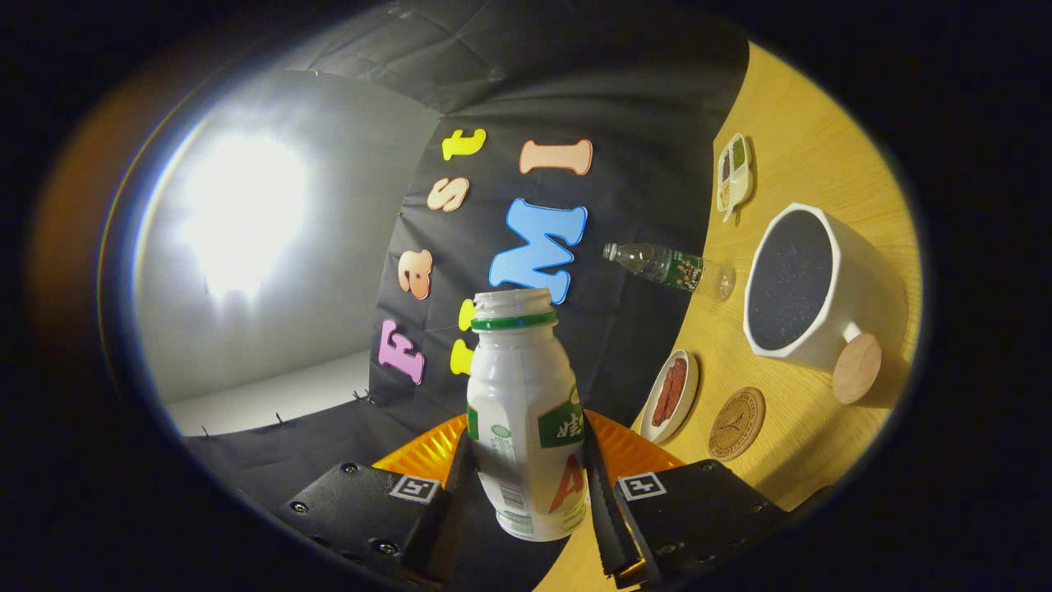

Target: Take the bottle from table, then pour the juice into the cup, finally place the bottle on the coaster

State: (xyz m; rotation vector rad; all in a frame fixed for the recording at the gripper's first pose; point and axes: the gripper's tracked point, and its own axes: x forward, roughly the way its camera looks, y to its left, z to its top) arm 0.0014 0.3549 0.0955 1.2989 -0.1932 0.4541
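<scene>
Gripper view has the whole scene rolled hard to one side, so the table (809, 148) runs up the right like a wall; the gripper (526, 485) is tipped far over from level. Its fingers (604, 501) are closed partway and clamp the bottle (526, 427) between them, one finger pressed on each side of its lower body. The bottle is white with a green band under its neck, its cap is off and the open mouth points away from the fingers, toward the dark booth wall. It is lifted clear of the table.

Beyond the fingers, on the table, stands a white cup (822, 288) with a dark inside and a round wooden knob on its handle. Near it lies the coaster (737, 423), brown and round, bare. Just beside the coaster is a small white dish (670, 396) with reddish food. Farther along are a clear water bottle (670, 267) and a divided snack tray (733, 174). Whether any juice is leaving the bottle cannot be told.
</scene>
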